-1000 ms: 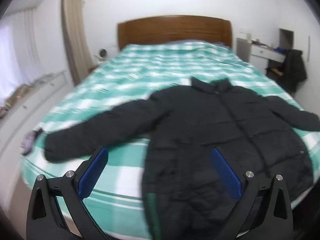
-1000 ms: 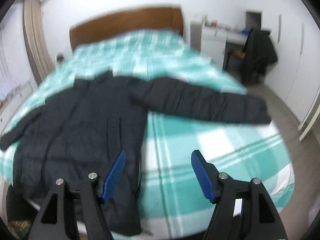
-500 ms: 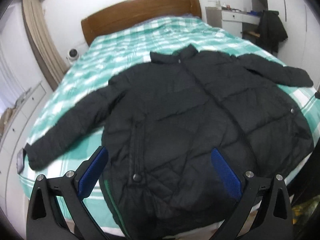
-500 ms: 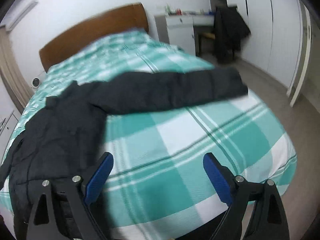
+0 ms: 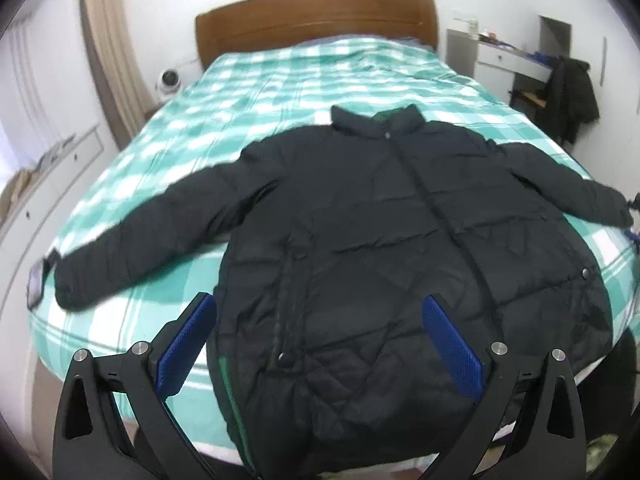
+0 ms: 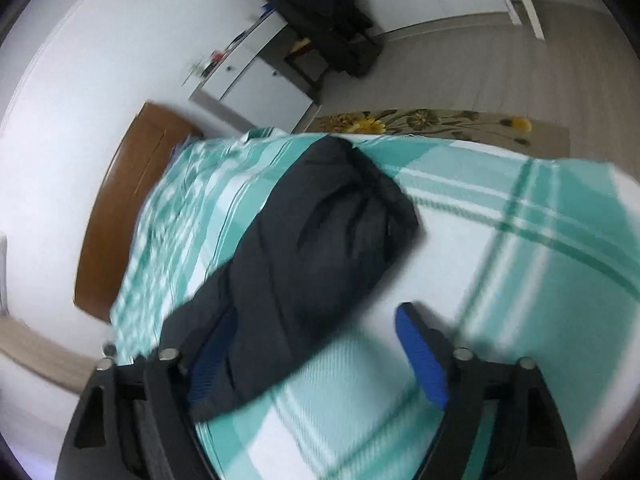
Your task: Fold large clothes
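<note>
A large black puffer jacket (image 5: 400, 232) lies front-up on the bed, collar toward the headboard, both sleeves spread out sideways. My left gripper (image 5: 320, 340) is open and empty above the jacket's hem at the foot of the bed. My right gripper (image 6: 316, 348) is open and empty, tilted, just above the jacket's right sleeve (image 6: 320, 240), whose cuff lies near the bed's side edge. The sleeve runs between the blue pads (image 6: 420, 356).
The bed (image 5: 320, 80) has a green and white checked cover and a wooden headboard (image 5: 316, 16). A phone (image 5: 36, 284) lies by the left sleeve cuff. A white dresser (image 6: 256, 72) and a chair with a dark coat (image 6: 324, 12) stand beside the bed. A floral rug (image 6: 440, 124) lies on the floor.
The left gripper drew back a little, still over the hem. The right gripper swung to the right side of the bed, rolled, and came down close over the right sleeve.
</note>
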Available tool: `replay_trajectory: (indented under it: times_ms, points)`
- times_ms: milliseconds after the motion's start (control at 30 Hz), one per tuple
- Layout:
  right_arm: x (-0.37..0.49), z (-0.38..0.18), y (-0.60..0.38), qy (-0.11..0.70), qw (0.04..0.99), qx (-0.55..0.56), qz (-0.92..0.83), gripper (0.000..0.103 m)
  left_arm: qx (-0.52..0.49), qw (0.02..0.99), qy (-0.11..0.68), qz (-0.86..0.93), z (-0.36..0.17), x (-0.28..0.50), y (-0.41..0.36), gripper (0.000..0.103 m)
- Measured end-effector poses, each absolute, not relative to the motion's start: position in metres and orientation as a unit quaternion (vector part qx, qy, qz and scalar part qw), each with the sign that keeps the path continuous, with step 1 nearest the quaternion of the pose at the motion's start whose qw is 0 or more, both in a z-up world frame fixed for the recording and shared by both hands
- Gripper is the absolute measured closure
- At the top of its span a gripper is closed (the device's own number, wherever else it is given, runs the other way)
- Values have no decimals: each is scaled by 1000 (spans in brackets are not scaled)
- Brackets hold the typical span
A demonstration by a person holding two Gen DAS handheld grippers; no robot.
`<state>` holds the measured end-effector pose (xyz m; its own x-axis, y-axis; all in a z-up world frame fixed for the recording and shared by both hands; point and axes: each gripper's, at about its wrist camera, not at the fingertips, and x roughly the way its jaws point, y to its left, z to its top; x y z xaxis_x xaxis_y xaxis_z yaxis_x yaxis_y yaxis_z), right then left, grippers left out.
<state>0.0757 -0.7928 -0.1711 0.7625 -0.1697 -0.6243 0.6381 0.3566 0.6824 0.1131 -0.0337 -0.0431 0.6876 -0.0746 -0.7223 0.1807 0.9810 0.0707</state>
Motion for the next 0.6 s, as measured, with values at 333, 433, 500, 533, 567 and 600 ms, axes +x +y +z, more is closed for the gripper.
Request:
replay_trajectory:
  times_ms: [333, 433, 500, 533, 567, 600]
  points:
    - [149, -52, -706, 195, 901, 339, -189, 95, 52, 910, 411, -27, -60, 120, -4, 1]
    - [182, 3, -622, 199, 945, 240, -98, 95, 39, 908, 416, -27, -65, 126, -2, 1]
    - [203, 19, -564, 214, 957, 190, -41, 95, 28, 910, 412, -29, -63, 126, -1, 1]
    - [210, 20, -545, 221, 959, 177, -24, 95, 24, 911, 410, -30, -62, 126, -1, 1]
    - [222, 18, -514, 236, 959, 159, 3, 95, 21, 912, 409, -32, -61, 125, 0, 1]
    - [229, 15, -493, 248, 957, 149, 19, 95, 21, 912, 408, -33, -61, 123, 0, 1]
